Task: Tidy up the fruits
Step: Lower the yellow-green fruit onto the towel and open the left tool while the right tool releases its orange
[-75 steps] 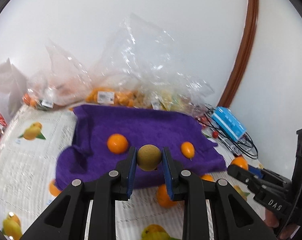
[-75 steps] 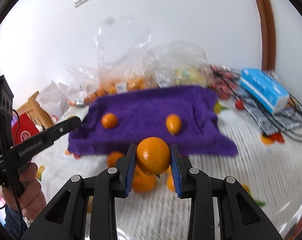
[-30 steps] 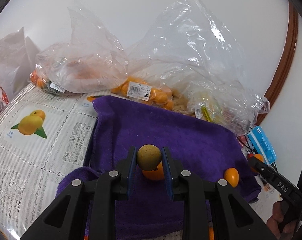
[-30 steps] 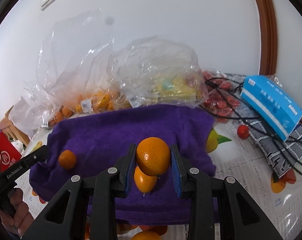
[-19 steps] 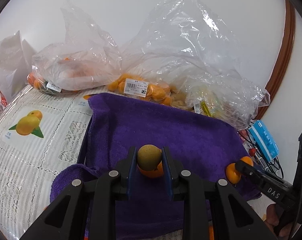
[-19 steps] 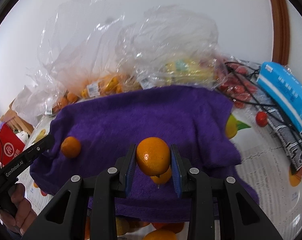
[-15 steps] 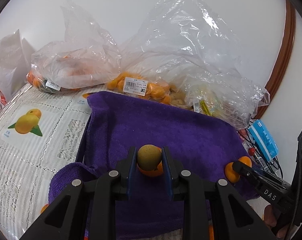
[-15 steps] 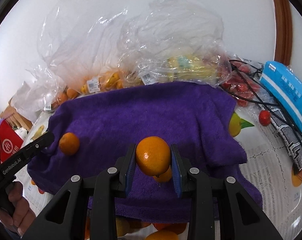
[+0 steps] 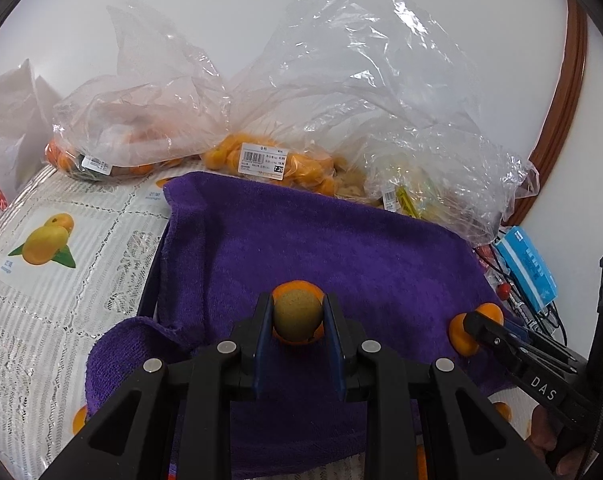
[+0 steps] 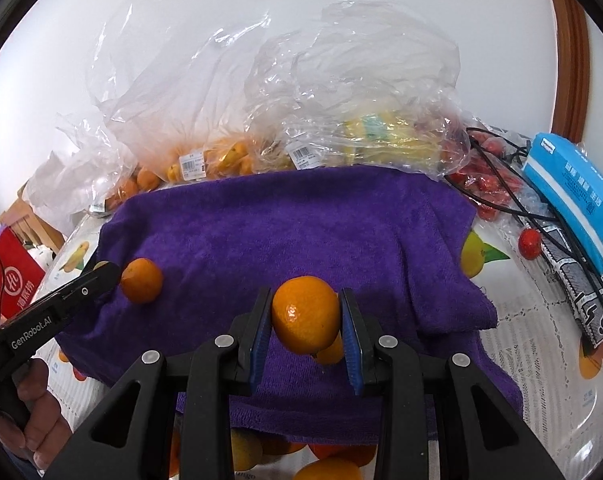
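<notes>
Fruits fill this scene, mostly in clear plastic bags heaped along the wall at the back of the surface: in the left wrist view one bag holds small orange fruits behind a barcode label, another to the left holds more orange fruit, and a third to the right holds something yellowish I cannot identify. In front of them a purple towel is spread. The left gripper has its fingers narrowed onto a round brownish-green fruit, pinched at its two sides between the blue pads, over the towel; an orange on the towel shows directly behind it. The held fruit is nearly a ball, so no long axis can be told. At the right edge the other gripper's tip carries an orange above the towel's border. In the right wrist view the same bags stand behind the towel, with red fruits and a blue box to the right. The right gripper has its fingers closed on a mandarin, clamped at its sides, slightly taller than wide, its long axis near upright; a smaller orange fruit lies on the towel just behind. Another orange rests on the towel's left part, beside the left gripper's tip.
</notes>
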Action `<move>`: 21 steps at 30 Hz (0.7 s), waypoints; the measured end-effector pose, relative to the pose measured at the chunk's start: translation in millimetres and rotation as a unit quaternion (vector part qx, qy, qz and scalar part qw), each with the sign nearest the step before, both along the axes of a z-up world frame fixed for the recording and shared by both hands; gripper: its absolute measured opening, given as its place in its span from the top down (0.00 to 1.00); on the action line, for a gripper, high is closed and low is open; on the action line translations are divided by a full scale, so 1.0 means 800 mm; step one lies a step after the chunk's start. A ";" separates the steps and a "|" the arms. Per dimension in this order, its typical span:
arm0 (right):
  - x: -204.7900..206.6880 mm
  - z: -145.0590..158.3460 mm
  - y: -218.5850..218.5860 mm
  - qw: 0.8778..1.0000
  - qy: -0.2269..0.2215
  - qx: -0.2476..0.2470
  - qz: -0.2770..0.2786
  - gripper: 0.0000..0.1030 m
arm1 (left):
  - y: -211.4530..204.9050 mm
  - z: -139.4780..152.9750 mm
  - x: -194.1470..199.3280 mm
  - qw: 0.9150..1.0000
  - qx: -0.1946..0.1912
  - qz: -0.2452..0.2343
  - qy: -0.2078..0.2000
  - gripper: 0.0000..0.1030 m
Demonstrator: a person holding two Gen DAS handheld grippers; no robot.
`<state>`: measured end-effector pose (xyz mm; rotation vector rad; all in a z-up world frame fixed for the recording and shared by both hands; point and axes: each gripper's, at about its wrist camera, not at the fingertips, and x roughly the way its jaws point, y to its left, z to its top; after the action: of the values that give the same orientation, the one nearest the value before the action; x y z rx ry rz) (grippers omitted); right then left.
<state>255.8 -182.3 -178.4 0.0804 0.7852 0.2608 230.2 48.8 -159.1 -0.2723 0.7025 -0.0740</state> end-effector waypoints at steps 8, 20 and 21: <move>0.000 0.000 0.001 1.000 -0.004 -0.014 -0.005 0.68 | -0.004 -0.005 0.004 1.000 0.007 -0.003 0.011 0.77; -0.001 0.000 0.003 1.000 -0.005 -0.029 -0.006 0.68 | -0.007 -0.005 0.007 1.000 0.010 -0.012 0.016 0.77; 0.000 0.000 0.002 0.999 -0.006 -0.031 -0.005 0.68 | -0.007 -0.005 0.007 1.000 0.009 -0.012 0.017 0.77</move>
<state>255.6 -180.3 -178.3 0.0237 0.7802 0.2275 235.9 43.0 -163.1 -0.2474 0.7404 -0.0865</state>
